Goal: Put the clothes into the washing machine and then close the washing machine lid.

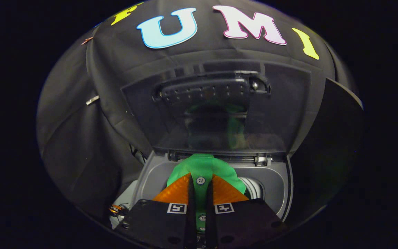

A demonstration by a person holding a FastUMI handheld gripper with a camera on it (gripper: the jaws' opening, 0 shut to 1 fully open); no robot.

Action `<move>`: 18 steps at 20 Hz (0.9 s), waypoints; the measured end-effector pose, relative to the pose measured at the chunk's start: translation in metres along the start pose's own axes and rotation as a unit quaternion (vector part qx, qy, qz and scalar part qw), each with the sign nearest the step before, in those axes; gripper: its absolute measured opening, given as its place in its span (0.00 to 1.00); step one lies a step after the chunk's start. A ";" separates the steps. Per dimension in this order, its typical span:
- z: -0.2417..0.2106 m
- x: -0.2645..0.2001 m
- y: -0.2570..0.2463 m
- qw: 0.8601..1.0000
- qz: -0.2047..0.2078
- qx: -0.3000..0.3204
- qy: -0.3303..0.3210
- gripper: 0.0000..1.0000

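gripper [200,181]: pinching a green garment [204,167] between both fingers | garment over the washing machine [275,183] opening | lid [219,107] raised upright behind it

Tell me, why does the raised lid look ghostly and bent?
Gripper view: the fisheye lens bows straight edges; the glossy lid mirrors the green garment faintly; lighting is dim, yet the hand-held gripper, pinching that garment above the washing machine, looks sharp.

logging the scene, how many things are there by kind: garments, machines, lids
green garment, pinched between the gripper's jaws: 1
washing machine: 1
raised lid: 1
total: 3
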State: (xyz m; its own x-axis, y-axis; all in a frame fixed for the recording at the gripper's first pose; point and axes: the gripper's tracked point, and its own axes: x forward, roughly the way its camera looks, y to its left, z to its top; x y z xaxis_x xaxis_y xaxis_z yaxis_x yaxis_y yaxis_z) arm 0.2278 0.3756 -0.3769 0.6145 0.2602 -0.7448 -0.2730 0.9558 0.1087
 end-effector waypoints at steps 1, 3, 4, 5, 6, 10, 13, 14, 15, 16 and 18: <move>-0.006 0.005 -0.003 1.000 -0.004 -0.004 0.004 0.15; -0.015 0.011 -0.008 1.000 -0.012 -0.005 0.010 0.15; -0.019 0.016 -0.010 1.000 -0.014 -0.007 0.014 0.15; -0.021 0.017 -0.008 1.000 -0.010 -0.007 0.015 0.17; -0.022 0.019 -0.010 1.000 -0.015 -0.012 0.012 0.26; -0.016 0.014 -0.027 0.998 -0.050 -0.041 -0.015 1.00; -0.017 0.012 -0.029 0.998 -0.053 -0.035 -0.029 1.00; -0.015 0.010 -0.030 0.997 -0.052 -0.035 -0.035 1.00; -0.012 0.006 -0.031 0.997 -0.053 -0.039 -0.042 1.00; -0.008 0.002 -0.031 0.996 -0.055 -0.046 -0.053 1.00; 0.001 -0.007 -0.029 0.995 -0.051 -0.051 -0.074 1.00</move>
State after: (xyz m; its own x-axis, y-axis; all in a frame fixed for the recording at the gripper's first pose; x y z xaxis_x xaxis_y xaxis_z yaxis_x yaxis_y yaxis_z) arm 0.2324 0.3460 -0.3739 0.7427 0.1865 -0.6431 -0.2721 0.9616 -0.0354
